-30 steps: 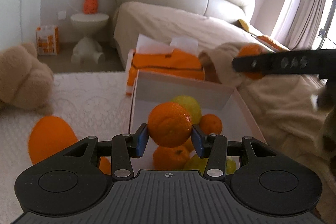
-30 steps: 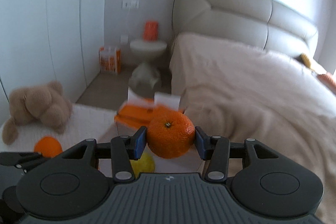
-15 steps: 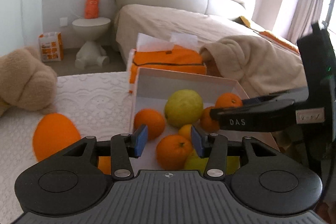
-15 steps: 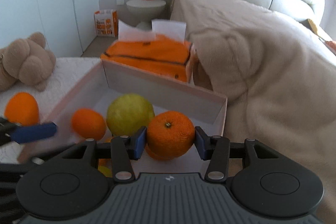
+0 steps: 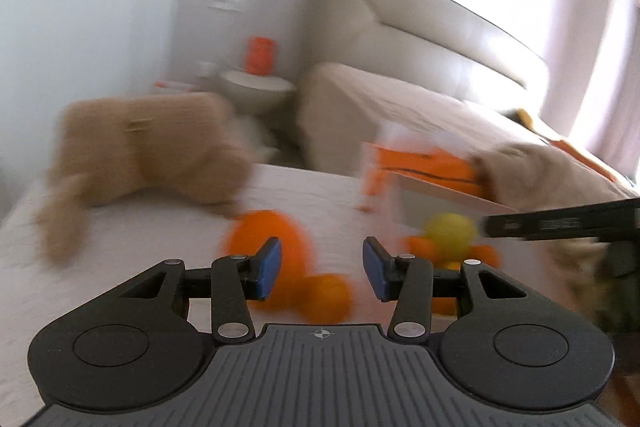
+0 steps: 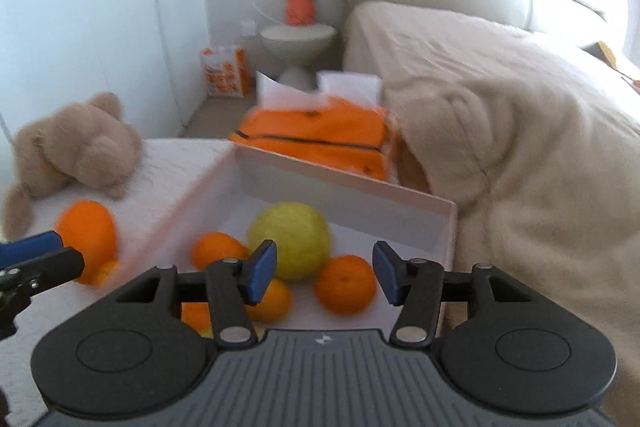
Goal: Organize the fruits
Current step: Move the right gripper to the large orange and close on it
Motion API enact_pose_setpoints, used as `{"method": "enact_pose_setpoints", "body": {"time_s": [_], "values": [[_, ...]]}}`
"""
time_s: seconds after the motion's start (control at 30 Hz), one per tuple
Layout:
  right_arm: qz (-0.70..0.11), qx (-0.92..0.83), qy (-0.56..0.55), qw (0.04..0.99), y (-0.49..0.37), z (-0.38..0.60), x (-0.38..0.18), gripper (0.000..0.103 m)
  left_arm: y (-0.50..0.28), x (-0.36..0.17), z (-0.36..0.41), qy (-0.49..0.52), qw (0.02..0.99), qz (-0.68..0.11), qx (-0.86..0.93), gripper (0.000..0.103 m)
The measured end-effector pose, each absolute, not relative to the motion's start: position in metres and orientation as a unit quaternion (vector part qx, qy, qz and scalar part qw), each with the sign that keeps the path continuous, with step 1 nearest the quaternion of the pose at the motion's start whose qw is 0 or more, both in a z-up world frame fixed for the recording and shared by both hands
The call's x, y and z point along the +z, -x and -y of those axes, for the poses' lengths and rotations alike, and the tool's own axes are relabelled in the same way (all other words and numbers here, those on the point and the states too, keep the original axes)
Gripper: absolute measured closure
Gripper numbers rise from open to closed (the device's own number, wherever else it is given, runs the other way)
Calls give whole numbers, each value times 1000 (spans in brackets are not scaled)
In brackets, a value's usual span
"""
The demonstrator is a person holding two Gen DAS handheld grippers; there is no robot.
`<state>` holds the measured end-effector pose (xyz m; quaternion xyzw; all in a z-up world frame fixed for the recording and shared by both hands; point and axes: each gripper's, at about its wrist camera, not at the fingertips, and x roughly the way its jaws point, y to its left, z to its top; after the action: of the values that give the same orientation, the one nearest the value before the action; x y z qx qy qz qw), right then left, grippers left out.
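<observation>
Oranges (image 6: 345, 284) and a yellow-green fruit (image 6: 290, 240) are gathered in the white box (image 6: 444, 223) at the tabletop's far-right edge. The right gripper (image 6: 324, 274), its fingers just parted and empty, is held above one orange. The left gripper (image 5: 322, 269), parted and empty, is aimed at loose oranges (image 5: 327, 297) outside.

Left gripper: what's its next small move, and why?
Probably ease the left gripper down over the small orange and close. Its jaws are open and empty, and two oranges lie on the white cover, outside the box.
</observation>
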<state>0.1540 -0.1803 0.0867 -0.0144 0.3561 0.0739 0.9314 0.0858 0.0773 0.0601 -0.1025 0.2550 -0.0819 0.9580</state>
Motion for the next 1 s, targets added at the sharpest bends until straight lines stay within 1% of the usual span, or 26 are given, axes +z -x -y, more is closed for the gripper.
{"method": "enact_pose_setpoints", "body": {"time_s": [0.1,0.2,0.27,0.47,0.57,0.63,0.67,0.8,0.93,1.0], "values": [[-349,107,37,930,-145,153,96,45,-83,44,-112,119,960,-253,-10,54],[-347,143,61,925,-141,119,97,44,-84,25,-144,172,947,-271,32,54],[-348,166,66,920,-143,98,97,44,-83,17,-154,186,944,-271,41,54],[-386,215,54,895,-165,41,83,44,-74,12,-158,154,951,-263,48,54],[-395,216,71,890,-174,15,72,44,-69,12,-157,138,954,-263,49,54],[-387,220,79,892,-178,3,68,32,-67,12,-153,128,955,-264,45,54],[-391,222,76,890,-182,-2,66,31,-67,11,-152,124,955,-265,42,54],[-413,228,52,880,-192,-15,60,31,-68,8,-151,123,953,-275,34,54],[-423,243,74,870,-186,-25,57,31,-67,8,-153,131,952,-274,31,54],[-413,247,80,873,-181,-22,64,31,-66,8,-153,133,952,-273,31,54]]}}
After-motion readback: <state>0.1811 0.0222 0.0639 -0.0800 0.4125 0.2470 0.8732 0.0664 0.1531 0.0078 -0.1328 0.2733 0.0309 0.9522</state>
